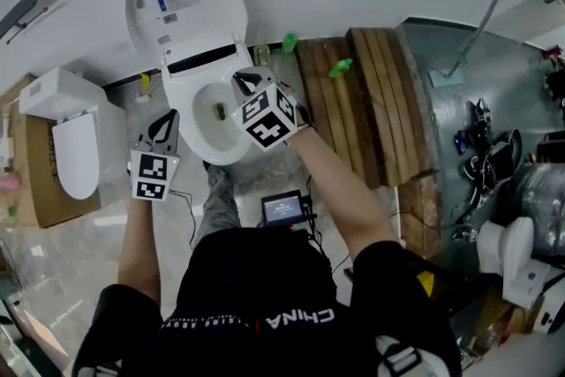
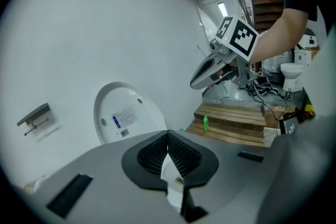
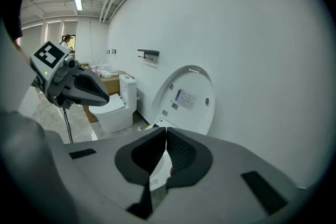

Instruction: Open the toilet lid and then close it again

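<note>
Both tongs are closed tight, their ribbed pads pressed flat together with nothing caught between them. I hold my left tongs (image 2: pixel 168 136) just beside the left edge of the toilet bowl (image 1: pixel 192 104), with the tips aimed forward and down. My right tongs (image 3: pixel 166 131) hang over the bowl's right rim. Neither touches the porcelain, as far as I can see. From each one's own view I see the other alongside, likewise closed and carrying nothing. Just past the tips the bowl lies open. Behind it the toilet lid (image 1: pixel 185 0) stands raised, leaning back against the white wall, and its underside with a printed label faces me. Further off to my left a second toilet (image 1: pixel 75 146) sits with its lid down, next to a cardboard box (image 1: pixel 31 190). To my right a wooden pallet (image 1: pixel 353 93) lies on the floor with a green bottle (image 1: pixel 340 66) on it
</note>
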Demonstrator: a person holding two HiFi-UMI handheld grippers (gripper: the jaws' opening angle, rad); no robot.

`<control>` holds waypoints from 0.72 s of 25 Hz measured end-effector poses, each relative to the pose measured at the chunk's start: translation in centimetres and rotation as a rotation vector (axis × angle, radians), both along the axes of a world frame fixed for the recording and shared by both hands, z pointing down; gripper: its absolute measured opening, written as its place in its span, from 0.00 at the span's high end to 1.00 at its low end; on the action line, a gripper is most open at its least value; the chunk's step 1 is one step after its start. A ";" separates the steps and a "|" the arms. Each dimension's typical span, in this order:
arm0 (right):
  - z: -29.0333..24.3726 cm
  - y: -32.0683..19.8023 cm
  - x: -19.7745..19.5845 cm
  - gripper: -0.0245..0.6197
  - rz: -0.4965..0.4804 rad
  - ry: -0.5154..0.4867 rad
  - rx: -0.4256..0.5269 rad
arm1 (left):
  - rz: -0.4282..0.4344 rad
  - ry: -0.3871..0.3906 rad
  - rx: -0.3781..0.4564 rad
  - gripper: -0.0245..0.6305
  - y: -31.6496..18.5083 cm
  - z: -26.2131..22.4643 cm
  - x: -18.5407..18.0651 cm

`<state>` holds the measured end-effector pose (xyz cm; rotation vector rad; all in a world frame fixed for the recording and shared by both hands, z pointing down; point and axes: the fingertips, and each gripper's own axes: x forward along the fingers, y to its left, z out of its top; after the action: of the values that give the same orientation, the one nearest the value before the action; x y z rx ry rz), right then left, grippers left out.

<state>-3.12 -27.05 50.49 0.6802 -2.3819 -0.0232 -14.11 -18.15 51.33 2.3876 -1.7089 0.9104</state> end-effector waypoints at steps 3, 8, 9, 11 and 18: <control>1.5 3.5 4.2 0.94 -0.004 -0.002 -0.030 | -0.011 -0.007 -0.030 0.95 4.0 1.1 3.5; 1.7 7.3 8.5 0.94 -0.013 -0.019 -0.025 | -0.023 -0.038 -0.055 0.95 9.4 0.9 7.8; 1.3 7.6 8.8 0.94 -0.008 -0.034 -0.007 | -0.021 -0.057 -0.060 0.95 10.3 0.8 8.2; 0.4 8.3 8.9 0.94 0.000 -0.060 0.033 | -0.017 -0.088 -0.072 0.95 11.6 0.7 8.6; -1.5 11.1 7.2 0.94 -0.116 -0.022 0.119 | 0.001 -0.175 -0.053 0.95 12.0 -0.9 8.4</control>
<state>4.11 -15.96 49.01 0.5987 -2.4536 -0.2092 -5.72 -6.16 50.44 2.3369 -1.7153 1.1810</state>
